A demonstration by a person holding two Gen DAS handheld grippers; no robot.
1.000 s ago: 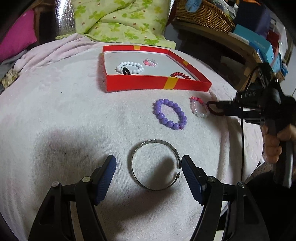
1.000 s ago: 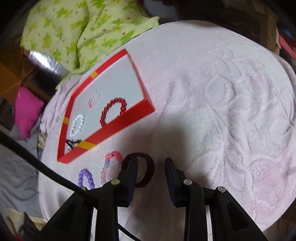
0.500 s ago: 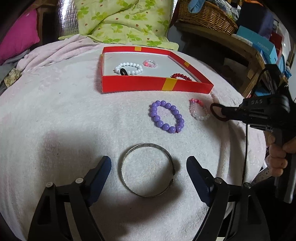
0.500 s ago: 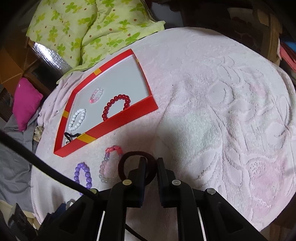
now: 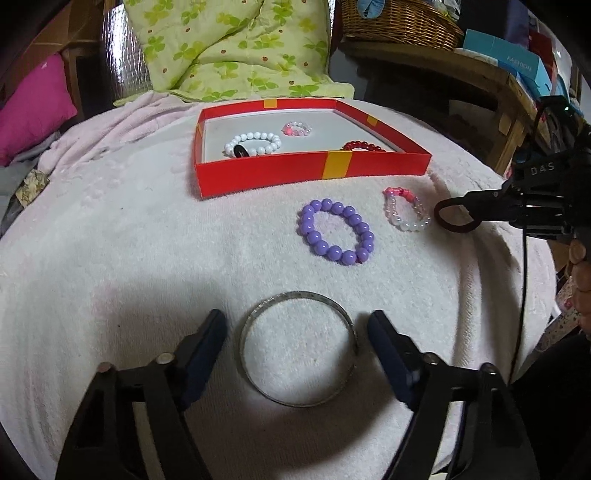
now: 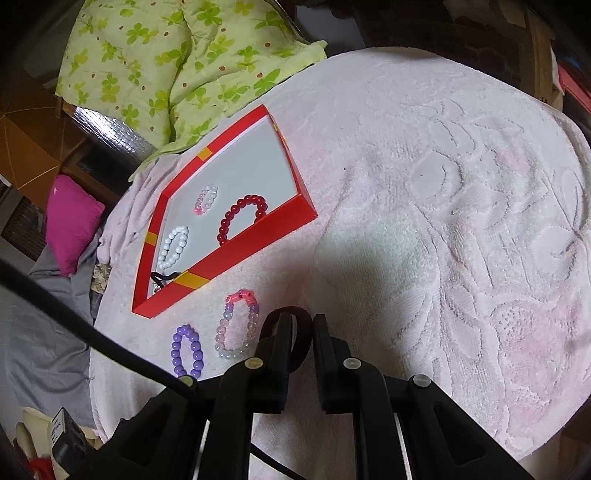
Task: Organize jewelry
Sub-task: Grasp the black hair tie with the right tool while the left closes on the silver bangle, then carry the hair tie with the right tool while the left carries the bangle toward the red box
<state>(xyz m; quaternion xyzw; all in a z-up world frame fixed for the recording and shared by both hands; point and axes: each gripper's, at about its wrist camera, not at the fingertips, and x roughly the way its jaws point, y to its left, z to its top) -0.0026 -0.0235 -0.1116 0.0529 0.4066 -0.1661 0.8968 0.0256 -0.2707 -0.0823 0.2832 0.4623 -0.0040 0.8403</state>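
Five bead bracelets [image 5: 336,236], one metal bangle [image 5: 297,347], one dark ring [image 5: 456,216], one box [image 5: 314,170].

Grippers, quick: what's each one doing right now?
Left gripper: closing around the silver bangle, pads not yet touching it.
Right gripper: shut on the dark hair tie.

Wicker basket [image 5: 400,18] on wooden shelf [image 5: 476,75]

a pale pink towel [image 5: 129,258] covers the surface, bearing a red tray [image 5: 258,171], a purple bead bracelet [image 5: 336,232], a pink-and-clear bracelet [image 5: 404,208] and a silver bangle [image 5: 295,347].
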